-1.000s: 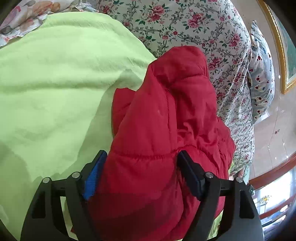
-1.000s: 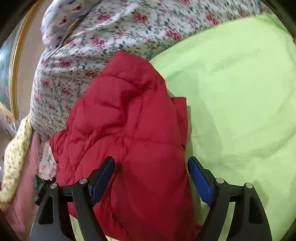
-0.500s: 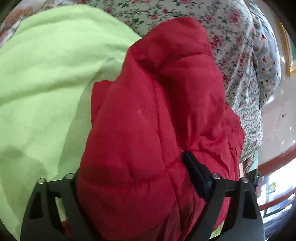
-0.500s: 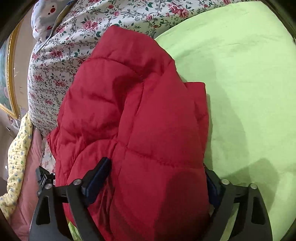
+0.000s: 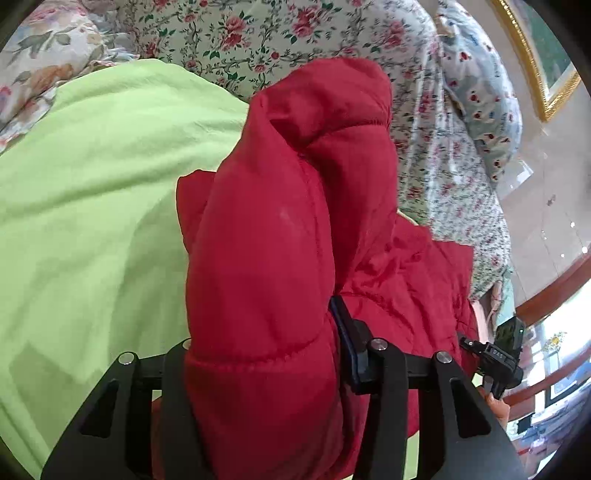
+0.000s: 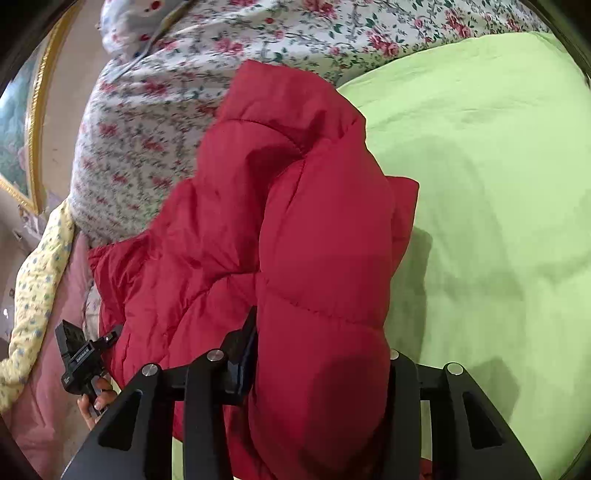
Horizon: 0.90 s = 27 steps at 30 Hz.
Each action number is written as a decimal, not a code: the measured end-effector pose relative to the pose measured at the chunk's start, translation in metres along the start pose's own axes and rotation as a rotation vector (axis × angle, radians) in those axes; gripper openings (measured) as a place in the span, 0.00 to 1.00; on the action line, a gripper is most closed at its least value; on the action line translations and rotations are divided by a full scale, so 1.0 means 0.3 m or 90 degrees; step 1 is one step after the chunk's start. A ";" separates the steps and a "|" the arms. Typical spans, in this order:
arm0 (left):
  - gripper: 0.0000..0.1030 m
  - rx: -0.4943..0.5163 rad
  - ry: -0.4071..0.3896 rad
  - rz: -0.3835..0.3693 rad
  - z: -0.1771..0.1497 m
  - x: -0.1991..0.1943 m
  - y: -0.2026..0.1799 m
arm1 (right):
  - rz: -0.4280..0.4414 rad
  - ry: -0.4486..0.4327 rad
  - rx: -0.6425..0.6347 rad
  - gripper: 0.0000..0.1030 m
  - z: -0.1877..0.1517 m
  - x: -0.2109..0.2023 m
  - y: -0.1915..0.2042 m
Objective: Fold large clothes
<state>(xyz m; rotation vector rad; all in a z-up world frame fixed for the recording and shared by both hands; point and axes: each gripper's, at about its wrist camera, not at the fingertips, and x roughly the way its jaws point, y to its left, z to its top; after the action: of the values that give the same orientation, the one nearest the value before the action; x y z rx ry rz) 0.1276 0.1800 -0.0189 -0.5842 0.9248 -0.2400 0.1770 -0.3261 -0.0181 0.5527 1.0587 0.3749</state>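
Observation:
A red quilted puffer jacket (image 5: 295,221) lies bunched on a lime green sheet (image 5: 92,206) over a bed. My left gripper (image 5: 258,343) is shut on a thick fold of the jacket; its left finger is hidden by the fabric. In the right wrist view the jacket (image 6: 288,206) fills the middle, and my right gripper (image 6: 321,343) is shut on another thick fold of it. The right-hand finger there is mostly hidden. Each view shows the other gripper low at the jacket's far side.
A floral quilt (image 5: 258,33) lies past the jacket, with a spotted pillow (image 5: 487,107) beside it. A gold picture frame (image 5: 535,74) hangs on the wall. A yellow patterned cloth (image 6: 33,295) and pink bedding hang at the bed's edge.
Both grippers moved forward onto the jacket and closed on thick folds of it; a second ago both stood open around it. The jacket has bunched up between them.

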 end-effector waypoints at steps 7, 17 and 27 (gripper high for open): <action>0.44 0.001 -0.006 -0.013 -0.129 -0.149 -0.017 | 0.022 0.006 -0.008 0.40 -0.130 -0.094 0.044; 0.44 -0.002 0.009 -0.016 -0.300 -0.272 0.022 | 0.062 0.017 0.007 0.40 -0.319 -0.195 0.035; 0.47 0.013 0.011 0.052 -0.334 -0.221 0.041 | 0.037 0.007 0.005 0.45 -0.352 -0.193 0.027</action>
<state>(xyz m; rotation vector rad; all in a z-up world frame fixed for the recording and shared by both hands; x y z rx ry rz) 0.0070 0.1818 -0.0271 -0.5250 0.9599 -0.1803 0.0565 -0.3252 -0.0117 0.5900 1.0559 0.4256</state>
